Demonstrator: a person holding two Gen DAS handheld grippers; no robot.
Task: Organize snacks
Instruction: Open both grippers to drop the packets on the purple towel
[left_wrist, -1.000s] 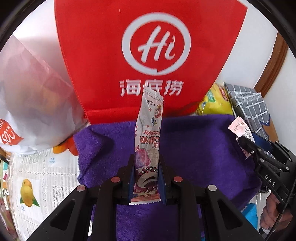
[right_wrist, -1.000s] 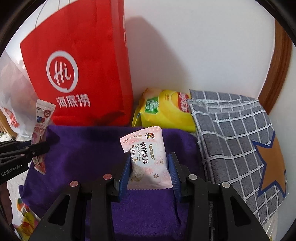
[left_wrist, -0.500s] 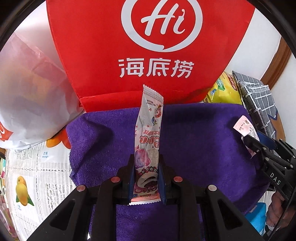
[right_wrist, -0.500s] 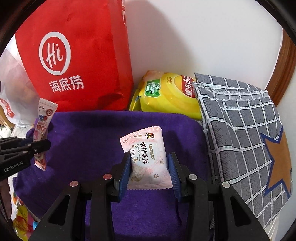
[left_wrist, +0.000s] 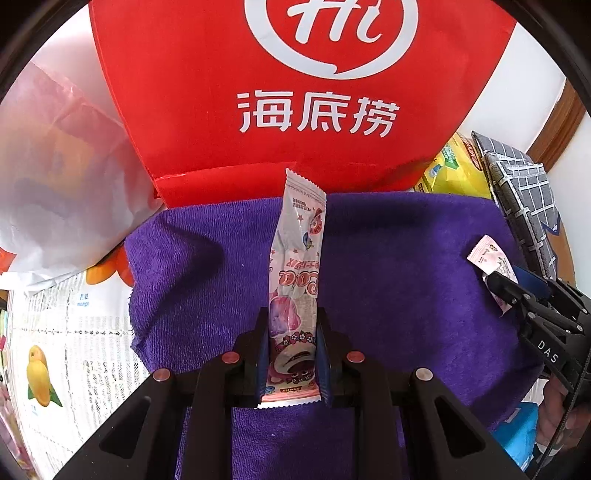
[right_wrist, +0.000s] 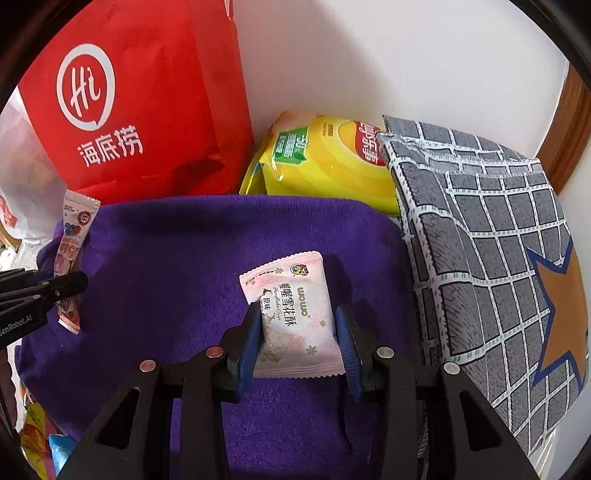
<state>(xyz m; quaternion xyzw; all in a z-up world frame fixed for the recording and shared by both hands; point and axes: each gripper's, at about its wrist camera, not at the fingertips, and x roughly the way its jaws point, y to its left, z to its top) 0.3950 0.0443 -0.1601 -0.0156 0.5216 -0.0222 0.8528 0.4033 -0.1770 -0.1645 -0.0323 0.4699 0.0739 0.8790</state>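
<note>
Snack packets hang over the purple towel (left_wrist: 388, 266): the left gripper (left_wrist: 291, 354) clamps a long stick packet (left_wrist: 295, 280), its long axis pointing far. The right gripper (right_wrist: 299, 339) pinches a square snowflake-crisp packet (right_wrist: 291, 314), both just above the cloth.

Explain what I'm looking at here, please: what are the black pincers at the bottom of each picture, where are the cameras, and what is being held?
No robot here: a person holds a hand-operated two-finger gripper in each hand, and each carries a wide-angle camera looking forward along its fingers. So one picture is taken from the left gripper, the other from the right gripper, and each also catches the other at its edge.

The left one is shut on a long, narrow snack stick with cartoon print. The right one is shut on a small pink pastry packet.

Both are above a purple towel. Behind it stand a red bag with white lettering and a yellow chip bag; a grey checked cloth with an orange star lies to the right. A white plastic bag sits at the left.
</note>
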